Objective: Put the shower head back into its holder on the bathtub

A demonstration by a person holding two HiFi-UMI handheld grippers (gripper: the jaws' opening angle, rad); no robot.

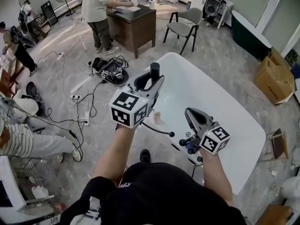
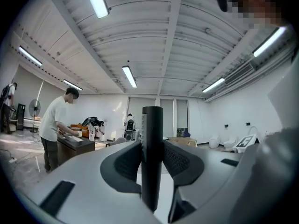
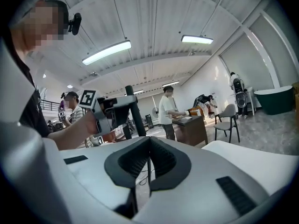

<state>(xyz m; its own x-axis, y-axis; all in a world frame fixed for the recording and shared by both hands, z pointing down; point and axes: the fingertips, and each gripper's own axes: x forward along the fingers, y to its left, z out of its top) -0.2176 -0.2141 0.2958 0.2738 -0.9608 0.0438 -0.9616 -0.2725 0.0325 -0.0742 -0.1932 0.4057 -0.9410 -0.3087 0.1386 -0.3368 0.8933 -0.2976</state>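
A black, stick-shaped shower head (image 1: pixel 154 71) stands upright between the jaws of my left gripper (image 1: pixel 151 83), which is shut on it above the near-left rim of the white bathtub (image 1: pixel 220 102). In the left gripper view the shower head (image 2: pixel 152 125) fills the gap between the pads of the left gripper (image 2: pixel 152 149). Its thin black hose (image 1: pixel 159 130) runs down to the dark fittings (image 1: pixel 187 143) on the tub's near rim. My right gripper (image 1: pixel 190 112) hovers over the tub to the right, shut, with nothing between its pads. The right gripper (image 3: pixel 149 141) faces the left gripper (image 3: pixel 105 112) and the shower head (image 3: pixel 133 111).
A wooden desk (image 1: pixel 133 25) with a person (image 1: pixel 98 11) at it stands beyond the tub, and a grey chair (image 1: pixel 185 27) is beside it. Cables and a power strip (image 1: pixel 82 111) lie on the floor at the left. A cardboard box (image 1: pixel 274 76) sits at the right.
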